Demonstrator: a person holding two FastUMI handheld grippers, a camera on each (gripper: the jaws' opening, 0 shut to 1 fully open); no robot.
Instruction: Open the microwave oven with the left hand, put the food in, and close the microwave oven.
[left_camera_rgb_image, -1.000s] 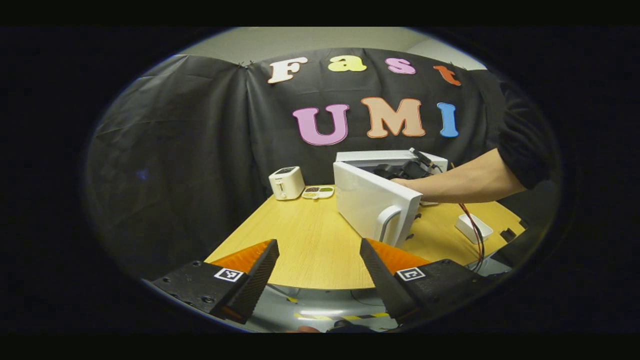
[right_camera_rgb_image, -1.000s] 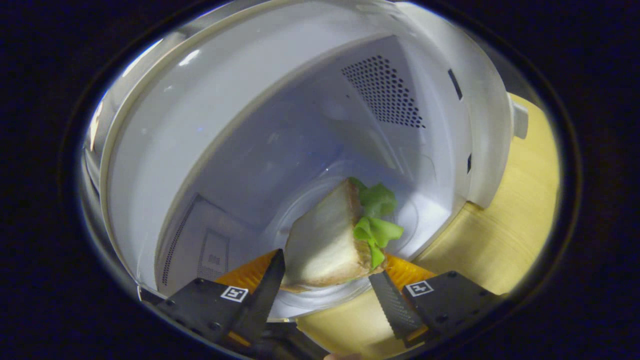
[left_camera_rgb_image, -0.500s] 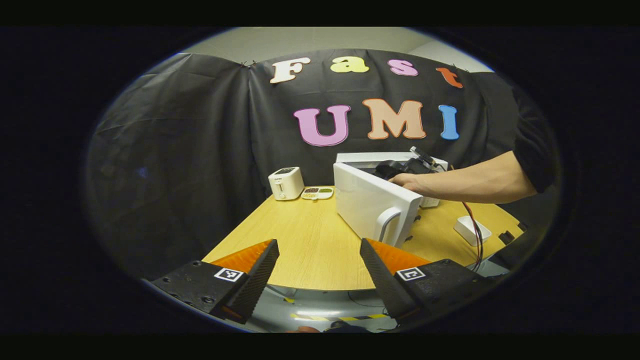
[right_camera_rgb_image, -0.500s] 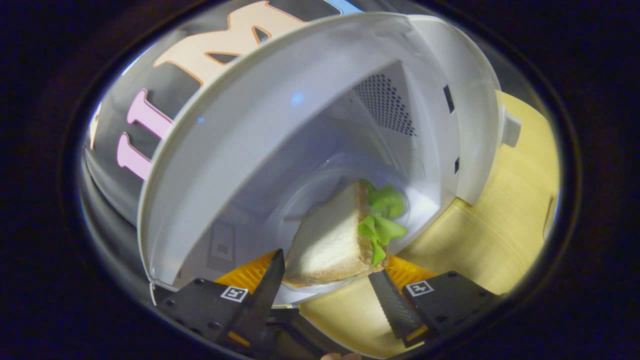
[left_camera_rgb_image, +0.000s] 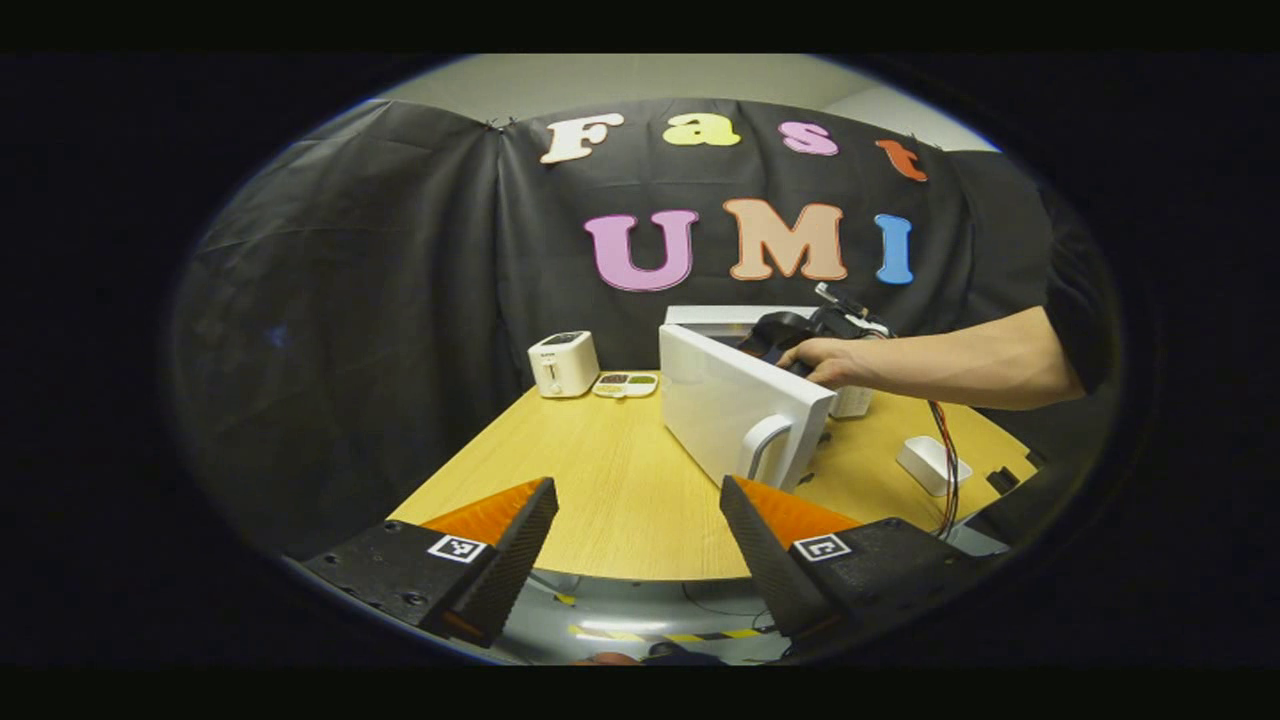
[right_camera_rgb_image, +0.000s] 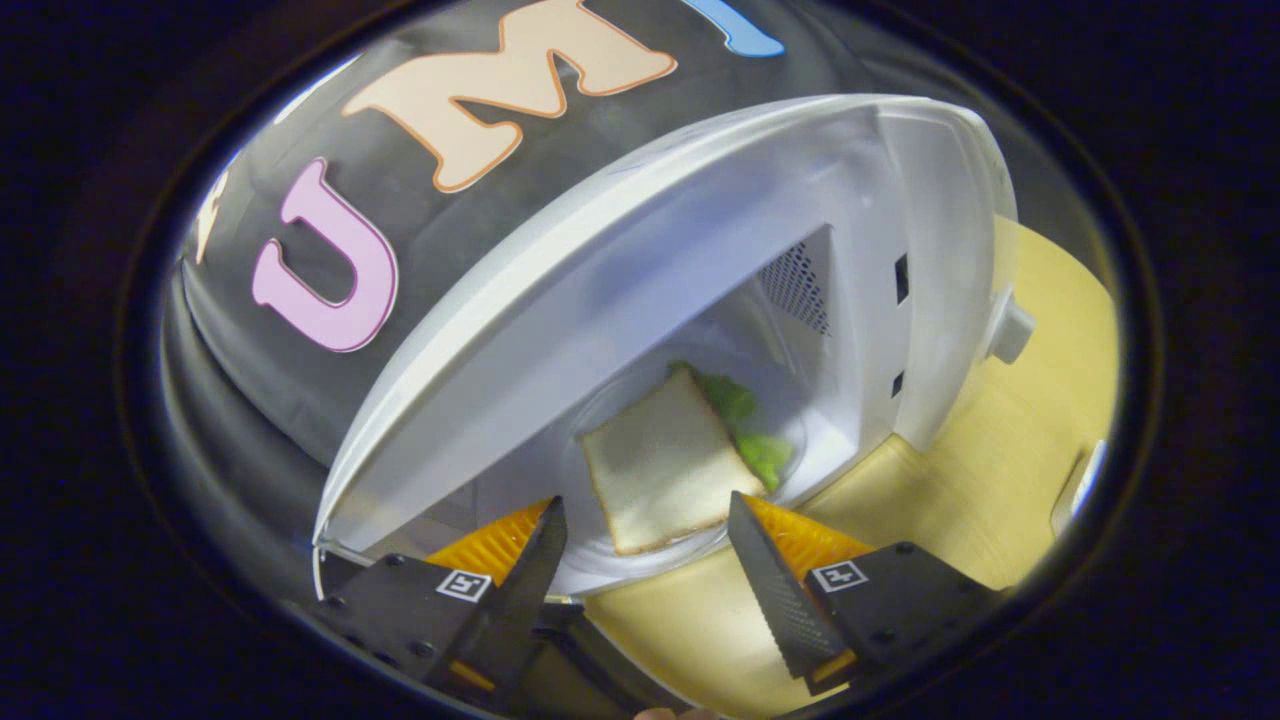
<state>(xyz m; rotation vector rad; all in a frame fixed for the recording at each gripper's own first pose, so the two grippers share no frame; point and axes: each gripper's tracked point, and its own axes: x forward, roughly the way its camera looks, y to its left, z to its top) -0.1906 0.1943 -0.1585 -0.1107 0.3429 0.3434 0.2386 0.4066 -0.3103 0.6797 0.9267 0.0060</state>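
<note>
White sandwich (right_camera_rgb_image: 665, 465) inside microwave (right_camera_rgb_image: 640, 270), beyond parted jaws

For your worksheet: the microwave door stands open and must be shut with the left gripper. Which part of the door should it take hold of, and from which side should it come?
Best bet is the curved handle on the free edge of the microwave door, farthest from the hinge. It bows off the panel, leaving a gap behind it. The open left gripper could likely come in from the near table edge, jaws straddling that upright bar.
</note>
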